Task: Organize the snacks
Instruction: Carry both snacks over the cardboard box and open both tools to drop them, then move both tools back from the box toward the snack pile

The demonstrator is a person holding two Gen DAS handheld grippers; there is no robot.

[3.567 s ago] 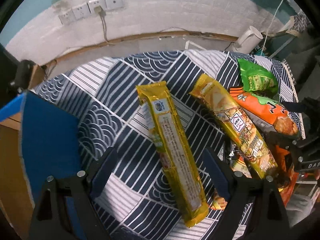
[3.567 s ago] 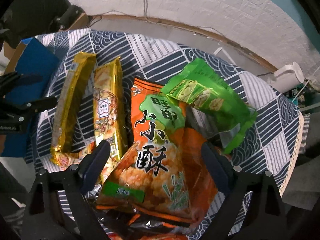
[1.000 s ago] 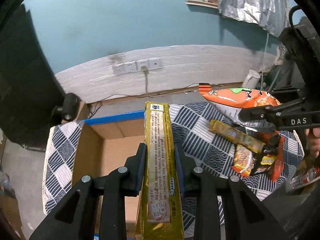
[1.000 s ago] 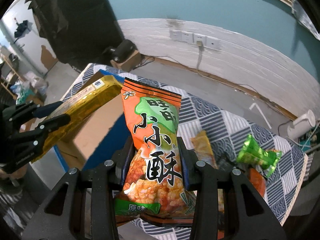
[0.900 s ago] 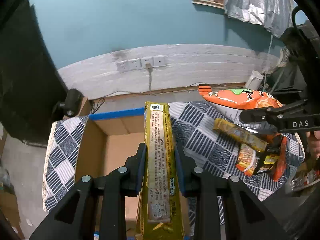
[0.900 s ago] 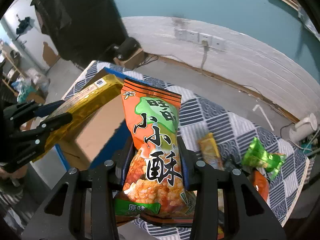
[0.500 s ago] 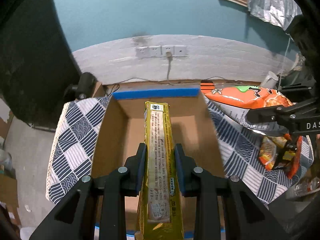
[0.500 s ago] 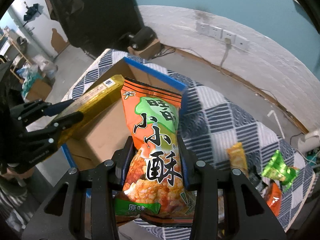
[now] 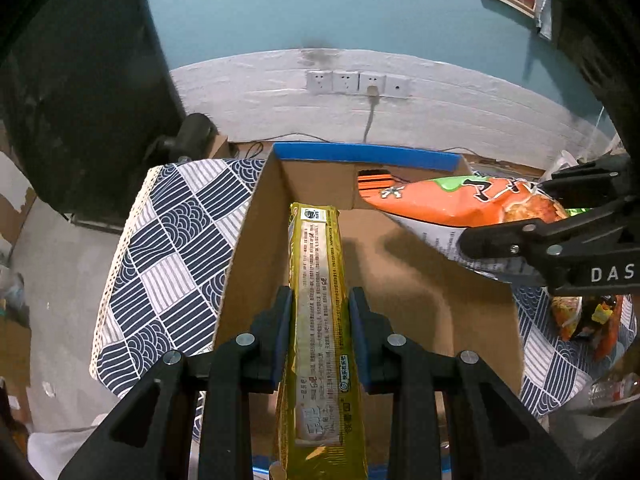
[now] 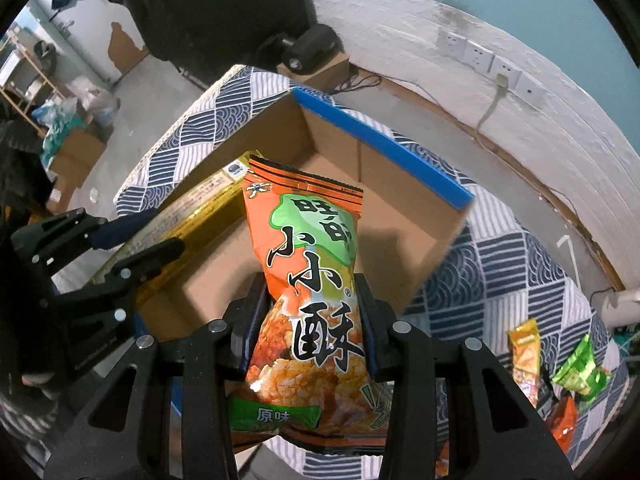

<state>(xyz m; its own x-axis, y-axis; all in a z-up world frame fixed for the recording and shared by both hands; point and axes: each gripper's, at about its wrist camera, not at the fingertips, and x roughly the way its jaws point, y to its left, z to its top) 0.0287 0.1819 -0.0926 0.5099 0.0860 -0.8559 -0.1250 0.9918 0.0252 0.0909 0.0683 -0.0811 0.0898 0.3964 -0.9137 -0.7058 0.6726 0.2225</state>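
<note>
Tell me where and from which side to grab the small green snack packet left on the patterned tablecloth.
Grip the green packet across its puffy middle, coming down from above with the fingers on its two long sides. It lies flat on the tablecloth, close beside the yellow packet and an orange one, so a side approach would likely bump them. Both grippers are full now: left gripper, right gripper.

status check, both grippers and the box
Left gripper shut on yellow pack, right gripper shut on orange bag. Both held over open box. Box floor bare, nothing in the way.
</note>
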